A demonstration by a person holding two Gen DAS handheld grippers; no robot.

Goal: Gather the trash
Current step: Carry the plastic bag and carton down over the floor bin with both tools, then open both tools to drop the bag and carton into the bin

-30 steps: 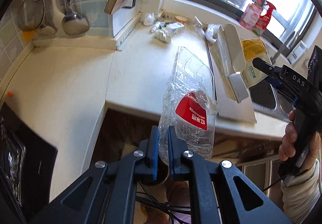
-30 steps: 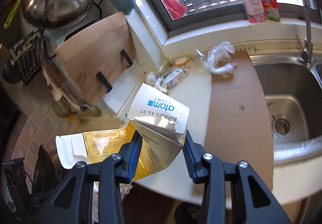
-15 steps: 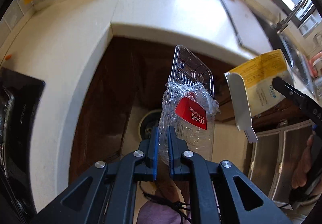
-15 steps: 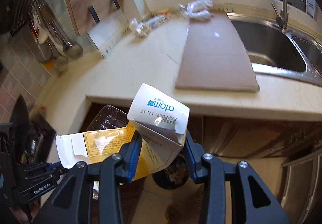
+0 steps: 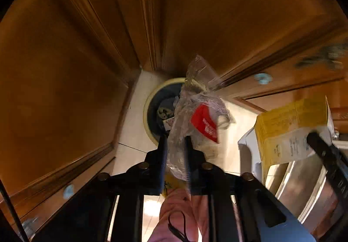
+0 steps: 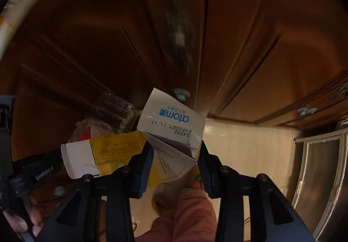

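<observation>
My left gripper (image 5: 175, 143) is shut on crumpled clear plastic packaging with a red label (image 5: 199, 115). It hangs just above a round trash bin with a cream rim (image 5: 152, 98) on the floor. My right gripper (image 6: 175, 152) is shut on a torn yellow and white carton (image 6: 171, 126). The carton also shows at the right of the left wrist view (image 5: 291, 131). The plastic shows behind the carton in the right wrist view (image 6: 113, 111).
Brown wooden cabinet doors (image 5: 65, 68) surround the bin on the left and behind. Pale floor tiles (image 6: 239, 144) lie below. A shiny metal appliance front (image 6: 322, 172) stands at the right. A pink-clad leg or foot (image 5: 180, 213) is below the grippers.
Both grippers have dropped from countertop height down below the counter, toward the floor bin. The counter and sink have left the views. Both loads stay gripped.
</observation>
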